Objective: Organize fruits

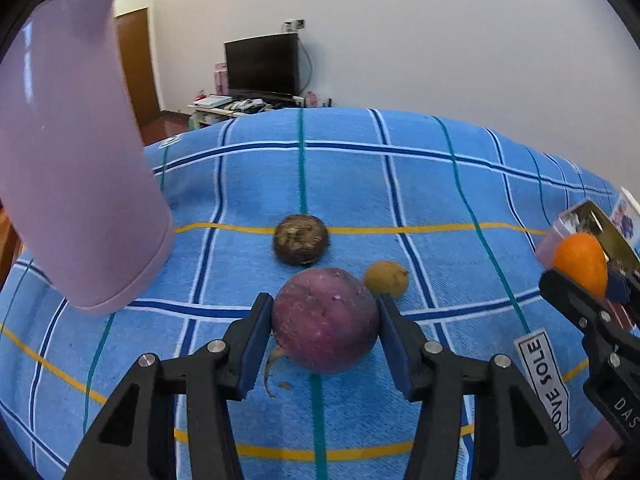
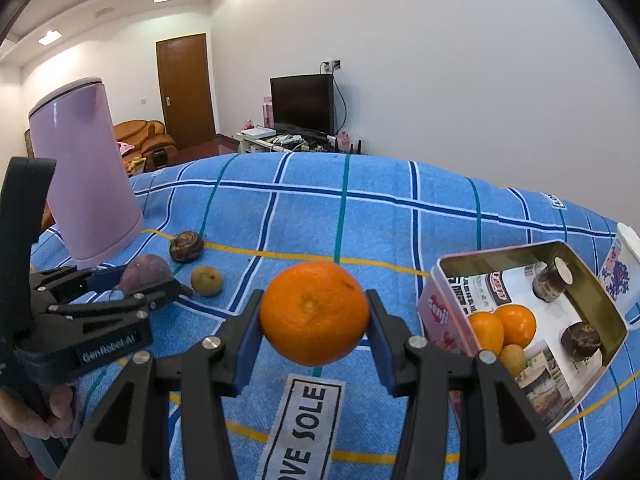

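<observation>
Now, with the left gripper (image 1: 326,344) closed around the purple fruit (image 1: 326,318) on the near blue cloth (image 1: 440,184), lift it straight, while the right gripper (image 2: 314,334) clamps the orange (image 2: 314,312) left of the tin (image 2: 600,300).

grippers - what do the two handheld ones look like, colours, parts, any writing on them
Both are alike: the left gripper and right gripper have angular black plastic fingers with cut-out slots, silver round bolts at the joints and dark blue pads inside the tips. The left one's black body carries a small label with white lettering, and its black handle rises behind it. No cables show.
</observation>
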Available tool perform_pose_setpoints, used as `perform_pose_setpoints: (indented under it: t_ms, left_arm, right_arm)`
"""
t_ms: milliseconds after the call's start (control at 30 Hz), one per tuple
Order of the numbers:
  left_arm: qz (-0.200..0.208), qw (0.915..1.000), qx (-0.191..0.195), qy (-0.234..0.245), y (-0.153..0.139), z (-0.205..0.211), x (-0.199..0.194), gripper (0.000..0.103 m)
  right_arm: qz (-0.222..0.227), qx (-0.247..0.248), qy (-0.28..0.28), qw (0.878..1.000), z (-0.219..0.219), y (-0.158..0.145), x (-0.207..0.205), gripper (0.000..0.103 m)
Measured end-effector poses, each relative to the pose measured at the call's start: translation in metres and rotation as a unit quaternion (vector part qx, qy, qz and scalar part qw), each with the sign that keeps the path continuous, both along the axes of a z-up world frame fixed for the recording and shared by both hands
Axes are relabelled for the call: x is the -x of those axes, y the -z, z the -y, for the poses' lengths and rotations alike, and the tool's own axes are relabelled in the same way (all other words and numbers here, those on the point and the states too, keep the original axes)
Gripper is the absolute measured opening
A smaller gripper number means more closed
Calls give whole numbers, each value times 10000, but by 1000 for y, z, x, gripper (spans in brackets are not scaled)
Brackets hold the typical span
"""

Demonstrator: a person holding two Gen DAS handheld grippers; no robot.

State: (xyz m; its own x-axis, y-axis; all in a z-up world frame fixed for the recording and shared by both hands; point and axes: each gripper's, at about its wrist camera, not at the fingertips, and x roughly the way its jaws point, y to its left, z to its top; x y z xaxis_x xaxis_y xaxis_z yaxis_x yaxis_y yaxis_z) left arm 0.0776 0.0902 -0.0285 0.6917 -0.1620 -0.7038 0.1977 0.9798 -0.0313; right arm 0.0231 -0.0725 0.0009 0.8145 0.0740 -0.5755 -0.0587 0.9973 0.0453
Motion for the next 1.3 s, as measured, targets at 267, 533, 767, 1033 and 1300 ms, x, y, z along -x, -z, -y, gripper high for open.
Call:
perform_pose_setpoints:
  t_ms: [267, 533, 767, 1033, 1300]
  left_arm:
    - [495, 9985, -34, -245, -18, -4, 12, 54]
    - [616, 9973, -51, -389, -23, -8, 13, 54]
    - [959, 9940, -39, -532, -32, -7, 24, 54]
    - [1127, 9911, -67, -709, -36, -8, 27, 54]
    - [1146, 9901, -5, -813, -35, -10, 30, 54]
  right_arm:
    - [101, 4, -5, 9999, 0, -2, 2, 51]
    - [327, 92, -57, 9994, -6, -6, 6, 51]
    - [569, 328, -186, 9977, -18, -10, 13, 51]
    - [584, 290, -182, 9977, -16, -10, 13, 51]
    - [533, 241, -200, 9981, -16, -10, 15, 51]
